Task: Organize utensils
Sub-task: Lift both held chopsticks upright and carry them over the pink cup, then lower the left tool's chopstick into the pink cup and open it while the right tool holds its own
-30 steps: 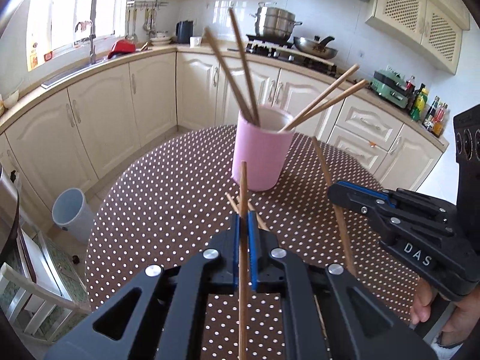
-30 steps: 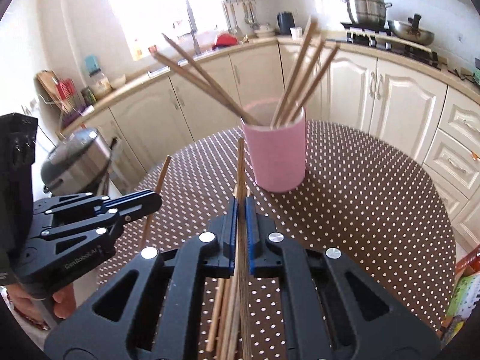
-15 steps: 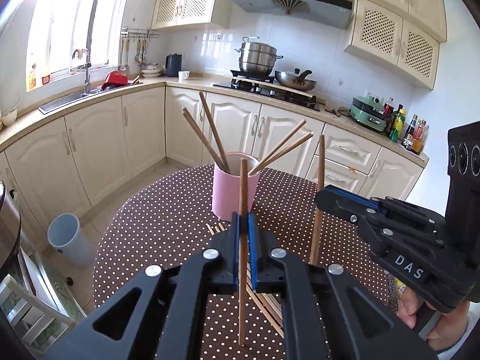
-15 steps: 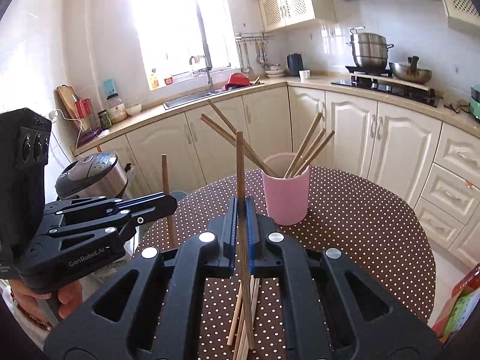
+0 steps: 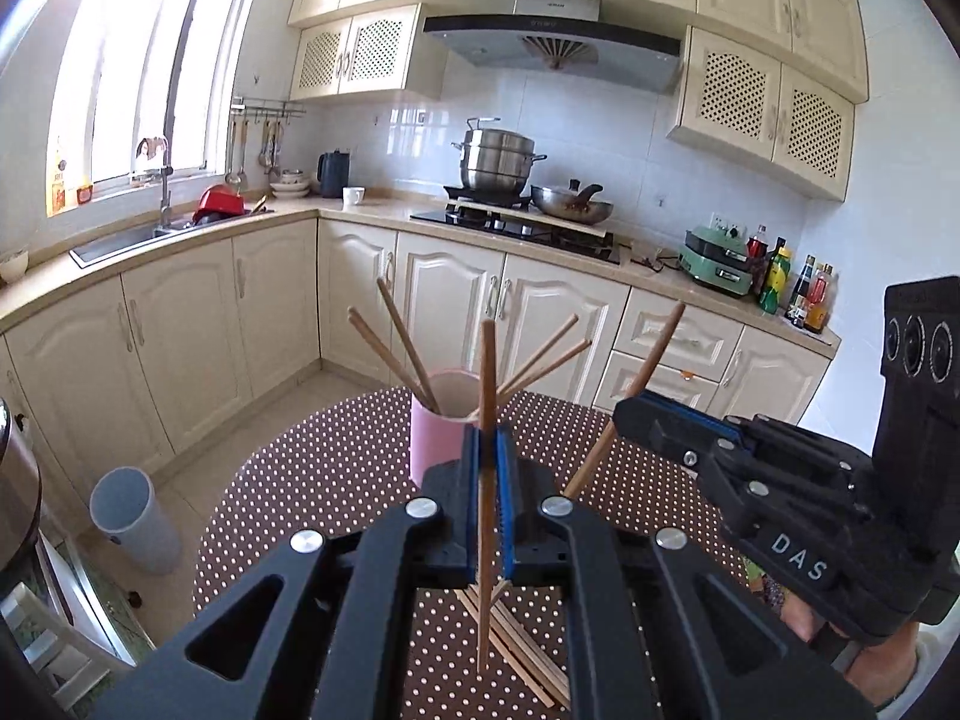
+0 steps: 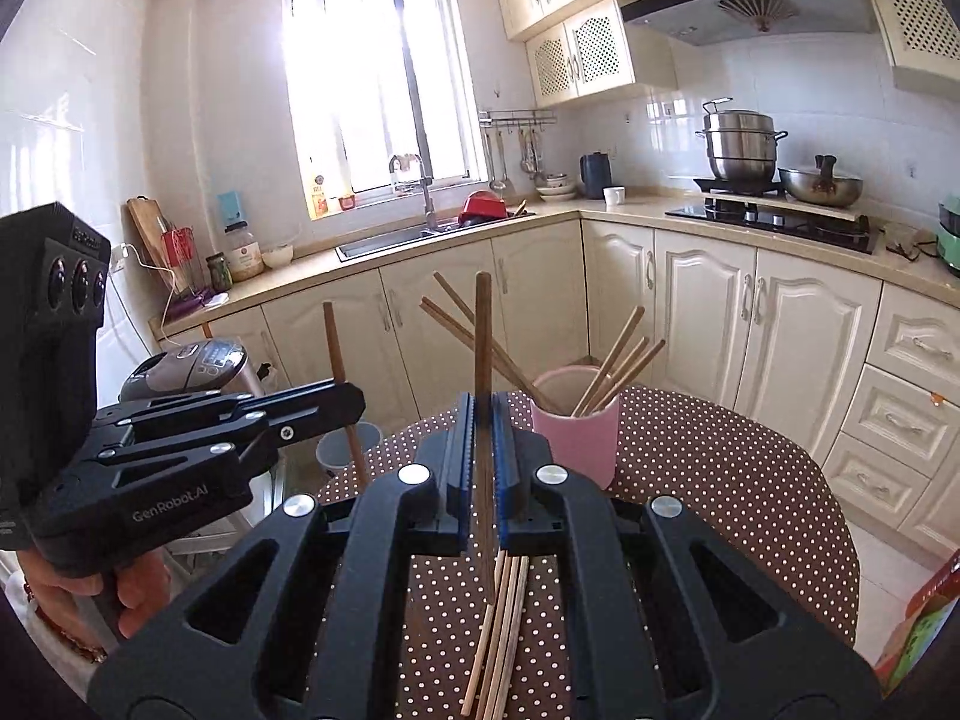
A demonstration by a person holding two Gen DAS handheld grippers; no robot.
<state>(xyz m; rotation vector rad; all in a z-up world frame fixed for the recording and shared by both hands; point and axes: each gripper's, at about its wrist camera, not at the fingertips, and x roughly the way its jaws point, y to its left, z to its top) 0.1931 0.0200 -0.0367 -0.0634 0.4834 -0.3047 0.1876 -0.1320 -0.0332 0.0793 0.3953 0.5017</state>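
Two grippers up, one chopstick each. My left gripper (image 5: 487, 450) is pinched on a chopstick (image 5: 487, 372) held upright, its ends sticking out above and below the blue pads (image 5: 474, 498). My right gripper (image 6: 483, 420) is clamped on a darker chopstick (image 6: 483, 330) the same way; from the left camera that stick (image 5: 636, 384) leans to the right. A hand (image 6: 129, 594) shows under the left gripper's body in the right camera.

One pink cup (image 6: 576, 438) on the table, beyond both grippers. I count four chopsticks in it from the left camera: two leaning left (image 5: 396, 342), two leaning right (image 5: 546, 351). The right camera suggests perhaps five or six; they overlap, so I cannot settle it.

A loose bundle of chopsticks (image 6: 495, 630) lies flat on the table right under the grippers, roughly four or five.

Table (image 6: 732, 492) is round, with a brown cloth dotted white. Cream kitchen around it: sink (image 6: 390, 246) under a bright window, hob with one steamer pot (image 5: 498, 159) and one wok (image 5: 570, 204), a hood above. One grey bin (image 5: 135, 519) on the floor, one rice cooker (image 6: 192, 369) at left.
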